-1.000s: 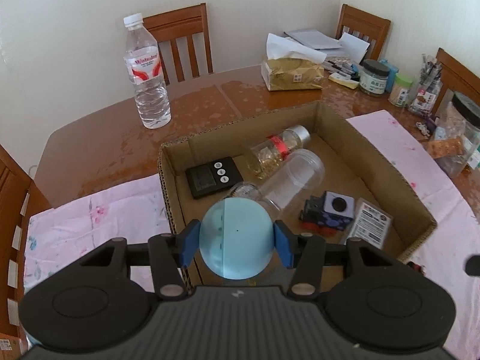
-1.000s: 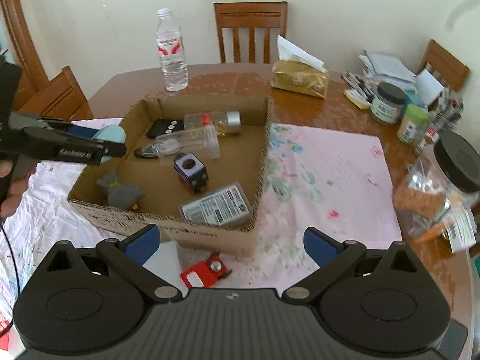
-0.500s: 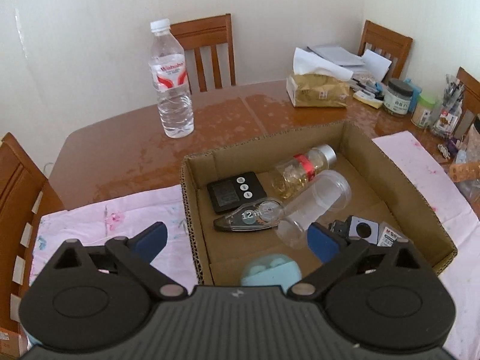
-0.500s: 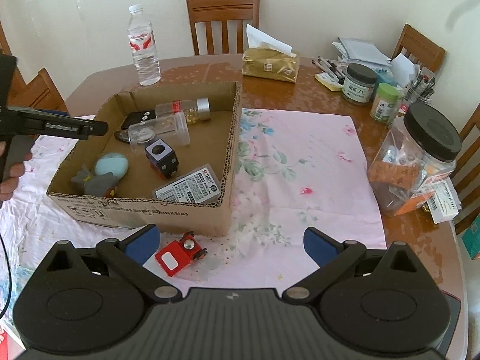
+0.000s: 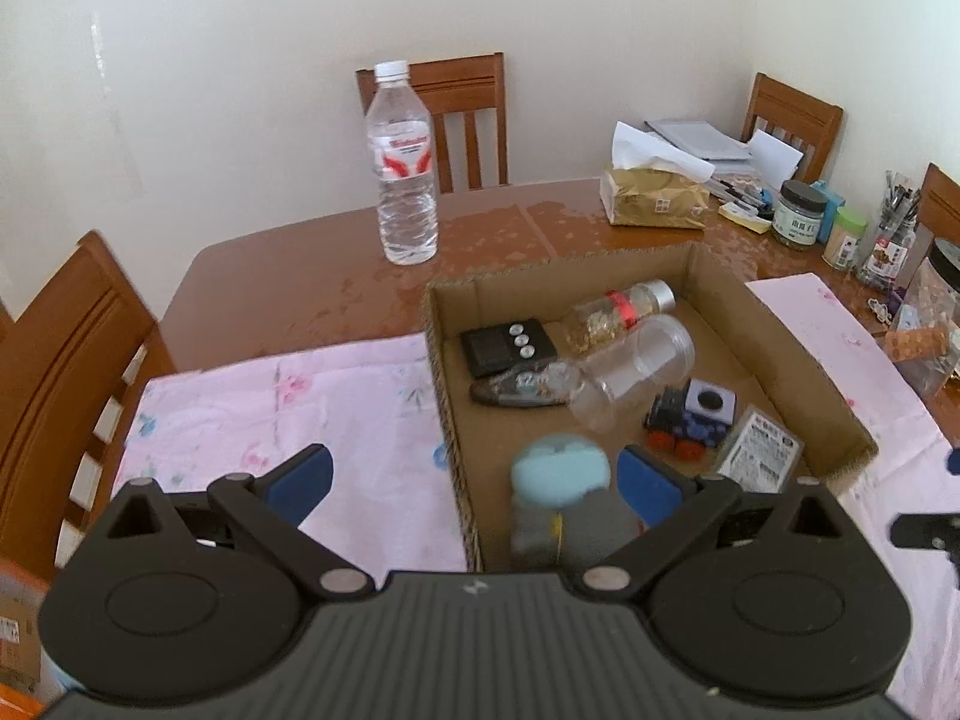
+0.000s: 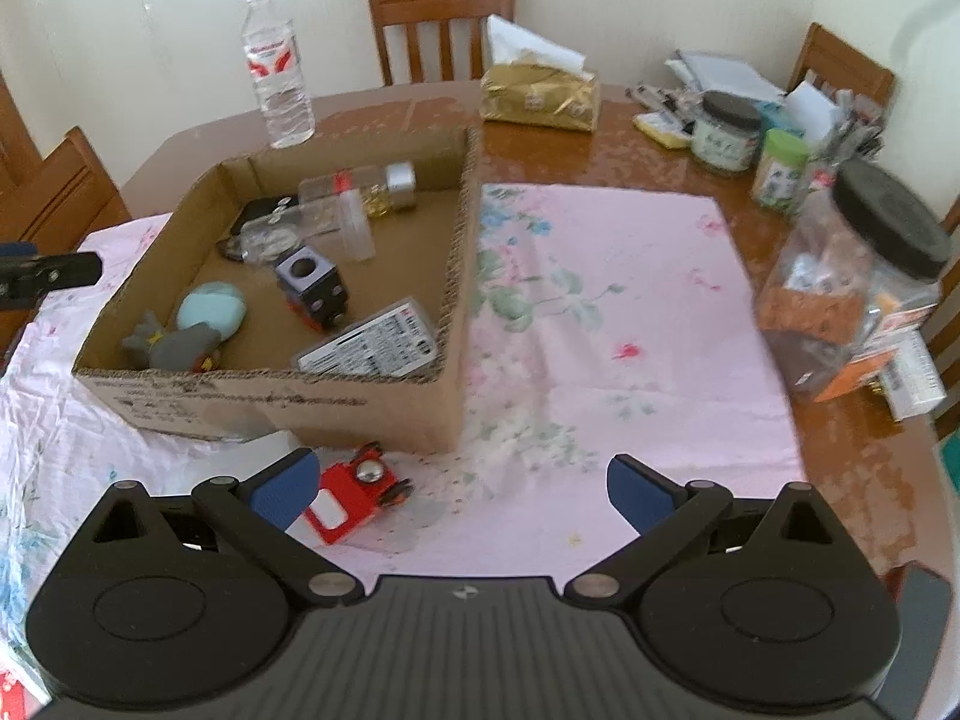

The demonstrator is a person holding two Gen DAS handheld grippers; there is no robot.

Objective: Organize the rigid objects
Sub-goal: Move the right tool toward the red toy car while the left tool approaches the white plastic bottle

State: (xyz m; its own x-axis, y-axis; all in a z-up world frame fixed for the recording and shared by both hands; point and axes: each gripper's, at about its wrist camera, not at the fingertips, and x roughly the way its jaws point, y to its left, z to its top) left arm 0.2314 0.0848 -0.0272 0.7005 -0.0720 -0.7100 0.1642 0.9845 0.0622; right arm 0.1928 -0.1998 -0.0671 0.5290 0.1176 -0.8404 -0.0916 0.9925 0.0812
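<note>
Cardboard box [image 6: 456, 324] sits on the pink floral cloth [image 6: 624, 312]. At its near left corner the pale blue case [image 6: 211, 309] lies touching a grey plush toy [image 6: 174, 347]. The left gripper [image 5: 474, 474] hangs wide apart, holding nothing. A red toy car [image 6: 351, 495] lies outside the box, just beside the left finger of the wide-spread, unloaded right gripper [image 6: 462, 483].

The cardboard box [image 6: 456, 276] is plain brown, and it stands on a pale pink cloth [image 6: 630, 312] with a flower pattern in blue, green and red. In the near left part of the box lie a light blue egg shape [image 6: 211, 312] and a grey toy [image 6: 174, 348], and in front of the box is a red toy car [image 6: 351, 495] with a white patch. Both grippers are black with blue finger pads [image 6: 285, 487], and the far water bottle [image 6: 277, 69] is clear with a red and white label.
</note>
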